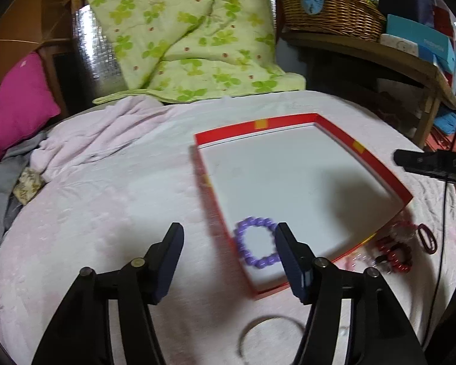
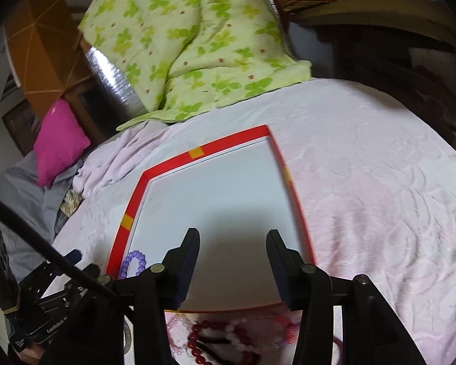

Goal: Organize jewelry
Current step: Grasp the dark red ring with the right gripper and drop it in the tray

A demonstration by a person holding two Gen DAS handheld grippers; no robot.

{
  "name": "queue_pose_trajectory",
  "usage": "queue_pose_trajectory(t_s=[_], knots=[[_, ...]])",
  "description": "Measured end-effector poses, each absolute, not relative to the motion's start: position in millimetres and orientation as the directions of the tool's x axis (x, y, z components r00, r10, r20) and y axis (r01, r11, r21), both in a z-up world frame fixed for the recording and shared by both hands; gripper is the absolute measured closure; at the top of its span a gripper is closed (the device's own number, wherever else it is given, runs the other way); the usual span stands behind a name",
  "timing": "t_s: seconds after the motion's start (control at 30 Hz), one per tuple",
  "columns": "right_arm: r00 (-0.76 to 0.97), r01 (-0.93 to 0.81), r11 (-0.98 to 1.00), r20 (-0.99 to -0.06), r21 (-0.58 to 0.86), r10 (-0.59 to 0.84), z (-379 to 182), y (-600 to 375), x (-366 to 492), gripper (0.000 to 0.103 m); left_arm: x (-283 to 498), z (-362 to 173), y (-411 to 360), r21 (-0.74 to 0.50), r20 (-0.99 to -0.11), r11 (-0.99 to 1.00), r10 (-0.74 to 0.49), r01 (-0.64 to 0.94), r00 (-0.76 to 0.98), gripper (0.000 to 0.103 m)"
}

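Note:
A shallow red box [image 1: 377, 164] with a white floor lies on the pink bedspread; it also shows in the right wrist view [image 2: 228, 144]. A purple bead bracelet [image 1: 255, 245] lies in its near corner, also seen in the right wrist view [image 2: 133, 263]. My left gripper [image 1: 228, 240] is open and empty, its right finger beside the bracelet. My right gripper [image 2: 232, 238] is open and empty above the box's near edge. Dark red beads [image 2: 209, 337], a pink bracelet [image 2: 288, 331] and a clear bead string [image 2: 176, 325] lie below it. A thin metal bangle [image 1: 270, 331] lies near the left gripper.
A green floral quilt [image 1: 191, 36] lies beyond the box. A magenta pillow [image 1: 18, 103] sits at the left. A wicker basket [image 1: 328, 9] stands on a wooden shelf at the right. A dark red oval ring [image 1: 427, 238] lies right of the box.

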State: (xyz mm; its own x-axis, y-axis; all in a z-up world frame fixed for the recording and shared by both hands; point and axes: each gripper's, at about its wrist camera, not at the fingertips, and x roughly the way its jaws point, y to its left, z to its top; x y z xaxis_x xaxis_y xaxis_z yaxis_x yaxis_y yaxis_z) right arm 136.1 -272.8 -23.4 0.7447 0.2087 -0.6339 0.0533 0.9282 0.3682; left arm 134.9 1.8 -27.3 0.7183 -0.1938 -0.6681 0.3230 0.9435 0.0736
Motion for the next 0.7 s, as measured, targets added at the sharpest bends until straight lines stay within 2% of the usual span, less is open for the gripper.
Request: queue_pose_trajectory(t_s=[0.27, 0.4, 0.53, 0.7], knots=[[0.726, 0.053, 0.894, -0.632, 0.445, 0.271, -22.5, -303.2, 115.7, 0.054, 125.9, -30.8, 22.8, 0.097, -0.690, 0.955, -0.139, 0.281, 0.711, 0.036], [0.659, 0.029, 0.909, -0.692, 0.415, 0.295, -33.2, -309.0, 102.1, 0.054, 119.2, -31.0, 25.3, 0.108, -0.688, 0.954, -0.132, 0.281, 0.713, 0.036], [0.582, 0.023, 0.942, -0.771, 0.334, 0.259, -50.7, -310.4, 88.7, 0.057, 117.5, -32.9, 27.9, 0.100, -0.695, 0.961, -0.118, 0.258, 0.709, 0.036], [0.498, 0.040, 0.975, -0.850, 0.219, 0.170, -76.3, -309.2, 85.6, 0.075, 117.4, -32.2, 33.1, 0.069, -0.697, 0.971, -0.118, 0.230, 0.708, 0.036]])
